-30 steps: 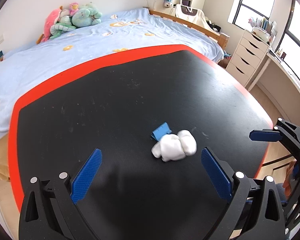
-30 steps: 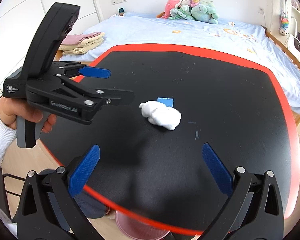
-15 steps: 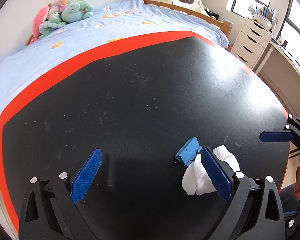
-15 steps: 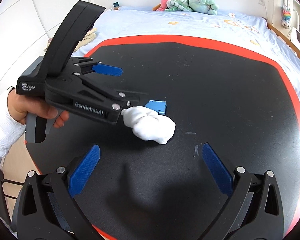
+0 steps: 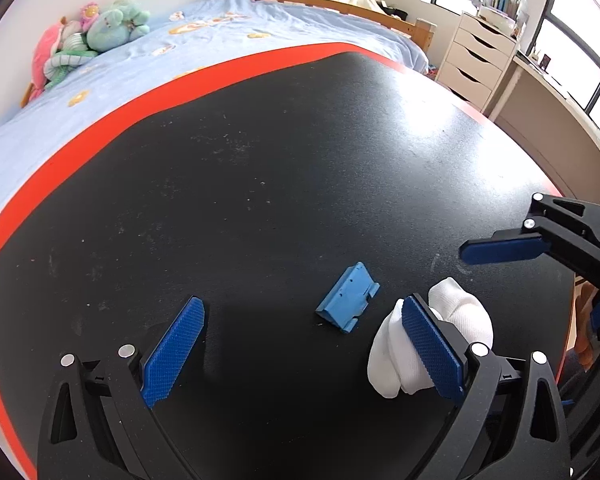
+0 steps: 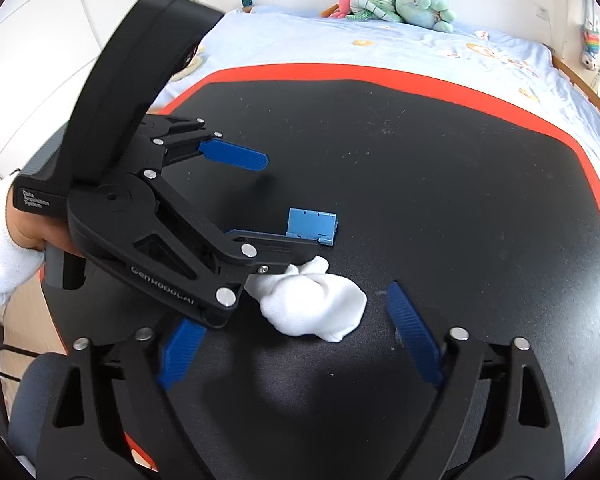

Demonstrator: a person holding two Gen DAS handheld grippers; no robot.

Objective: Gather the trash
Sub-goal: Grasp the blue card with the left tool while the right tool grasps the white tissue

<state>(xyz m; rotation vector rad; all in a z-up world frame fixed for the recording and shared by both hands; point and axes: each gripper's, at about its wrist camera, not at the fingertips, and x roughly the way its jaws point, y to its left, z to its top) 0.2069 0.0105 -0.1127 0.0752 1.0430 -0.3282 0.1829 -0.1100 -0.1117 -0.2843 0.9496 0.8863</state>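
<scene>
1. One round black table with a red rim [image 5: 112, 120] is standing beside one bed under a light blue sheet [image 5: 204, 44].
2. Two loose items are lying on the tabletop: one crumpled white tissue wad [image 6: 320, 304] and one small blue plastic clip-like piece [image 5: 348, 300], near each other but not touching.
3. The left gripper [image 5: 304, 348] is hovering with jaws spread wide and gripping nothing; the blue piece is lying ahead between its fingers, and its right-side pad [image 5: 432, 348] is sitting at the edge of the wad.
4. The right gripper [image 6: 300, 344] has just been closing its jaws; they are standing fairly wide, with the wad between them and the pads not pressing on it.
5. One white-sleeved hand [image 6: 16, 232] is holding the left gripper.
6. One cluster of plush toys [image 6: 396, 0] is sitting at the head of the bed; the exact number cannot be told.
</scene>
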